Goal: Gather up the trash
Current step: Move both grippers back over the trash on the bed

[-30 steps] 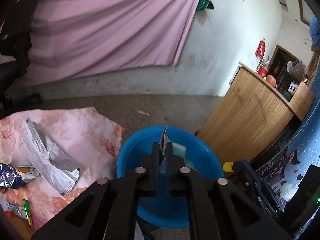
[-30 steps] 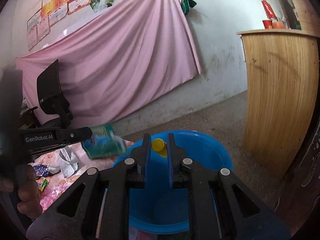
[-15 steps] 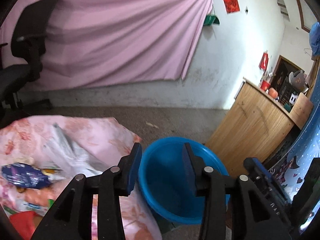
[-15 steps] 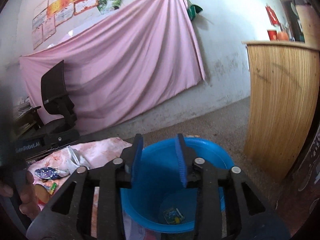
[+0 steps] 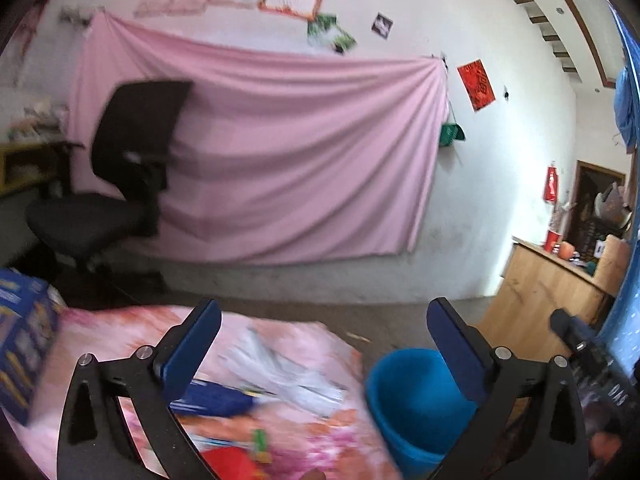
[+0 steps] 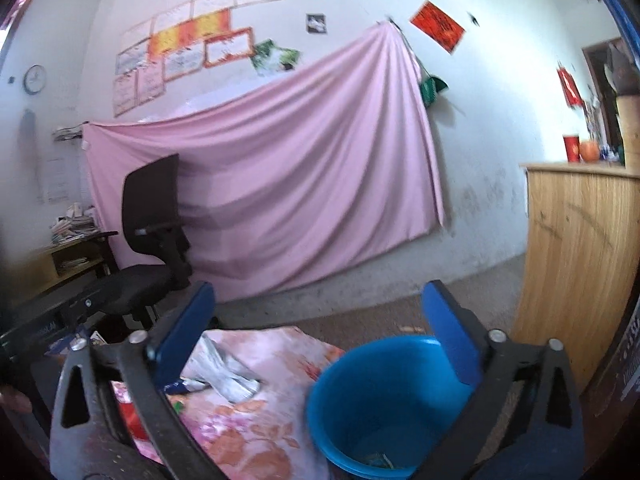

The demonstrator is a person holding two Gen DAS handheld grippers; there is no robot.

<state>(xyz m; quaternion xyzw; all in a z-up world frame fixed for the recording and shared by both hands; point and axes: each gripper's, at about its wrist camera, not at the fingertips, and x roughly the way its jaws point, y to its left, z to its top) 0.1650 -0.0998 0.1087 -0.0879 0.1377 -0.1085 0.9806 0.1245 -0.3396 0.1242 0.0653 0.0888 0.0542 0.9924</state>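
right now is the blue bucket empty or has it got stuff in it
Not empty. In the right wrist view the blue bucket stands upright beside the floral cloth, and a few small scraps lie at its bottom; the rest looks bare.

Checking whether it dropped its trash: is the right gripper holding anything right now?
No, the right gripper is wide open with nothing between its fingers, above the blue bucket.

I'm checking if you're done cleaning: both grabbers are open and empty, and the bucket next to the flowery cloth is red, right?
Not quite. The bucket is blue, not red; the right wrist view shows it clearly beside the flowery cloth. The rest holds: the left gripper and the right gripper are both open and empty.
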